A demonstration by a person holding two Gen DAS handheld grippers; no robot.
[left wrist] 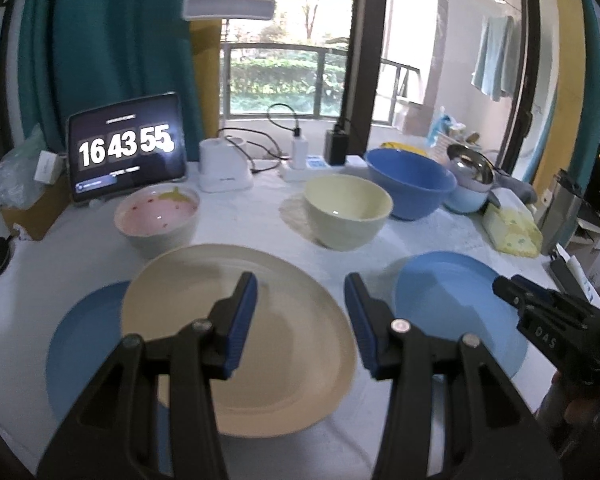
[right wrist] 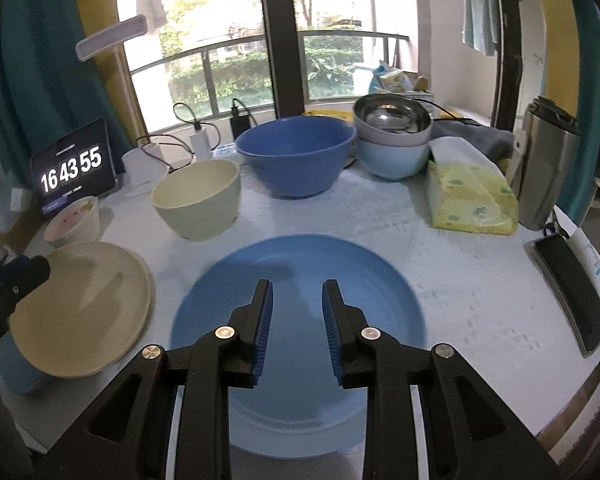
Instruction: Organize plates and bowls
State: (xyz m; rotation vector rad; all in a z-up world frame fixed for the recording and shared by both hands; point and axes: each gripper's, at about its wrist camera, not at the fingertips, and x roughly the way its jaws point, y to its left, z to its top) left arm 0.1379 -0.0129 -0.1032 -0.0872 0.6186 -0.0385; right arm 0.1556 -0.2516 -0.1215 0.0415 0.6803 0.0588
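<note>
Two plates lie flat on the tabletop (right wrist: 440, 240), a cream plate (left wrist: 240, 336) below the left gripper (left wrist: 300, 320) and a blue plate (right wrist: 296, 320) below the right gripper (right wrist: 296, 328), both jaws apart and empty; they look light, stiff, slippery, best pinched at the rim.

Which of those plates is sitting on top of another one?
The cream plate. It lies on a blue plate whose edge peeks out underneath on the left. The other blue plate lies alone on the tablecloth.

Bare cloth (right wrist: 440, 264) right of blue plate (right wrist: 300, 280), tissue pack (right wrist: 468, 196) and bowls (right wrist: 296, 156) crowding behind
</note>
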